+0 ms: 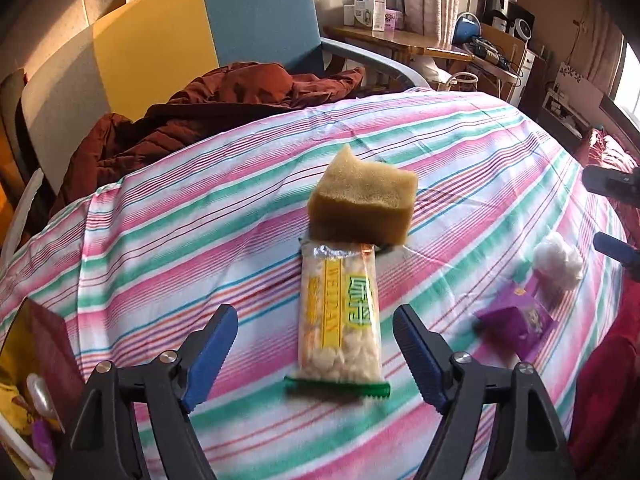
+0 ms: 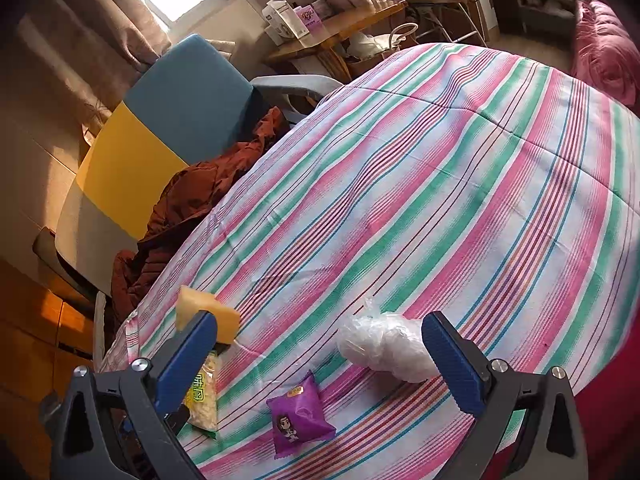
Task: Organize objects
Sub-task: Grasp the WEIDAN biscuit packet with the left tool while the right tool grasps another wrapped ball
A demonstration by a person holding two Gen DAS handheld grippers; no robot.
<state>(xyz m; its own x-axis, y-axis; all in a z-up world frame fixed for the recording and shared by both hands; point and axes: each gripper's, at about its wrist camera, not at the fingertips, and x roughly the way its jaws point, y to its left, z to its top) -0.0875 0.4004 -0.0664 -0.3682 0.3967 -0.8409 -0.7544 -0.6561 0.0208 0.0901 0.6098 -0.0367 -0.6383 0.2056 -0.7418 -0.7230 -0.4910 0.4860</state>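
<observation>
Left gripper (image 1: 314, 338) agape over light, crinkly snack bar (image 1: 340, 316) at frame centre (pinch mid-length, gently); right gripper (image 2: 320, 354) also spread, empty.

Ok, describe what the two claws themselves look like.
Both are alike. The left claw has black angular plastic arms with triangular cut-outs and silver round-headed bolts at the pivots, ending in blue fingers with ribbed, toothed inner faces. The right claw is the same build, with blue textured fingers. No cables, markings or sleeves show.

Porous sponge (image 1: 362, 196), glossy plastic snack wrapper (image 1: 340, 312)
</observation>
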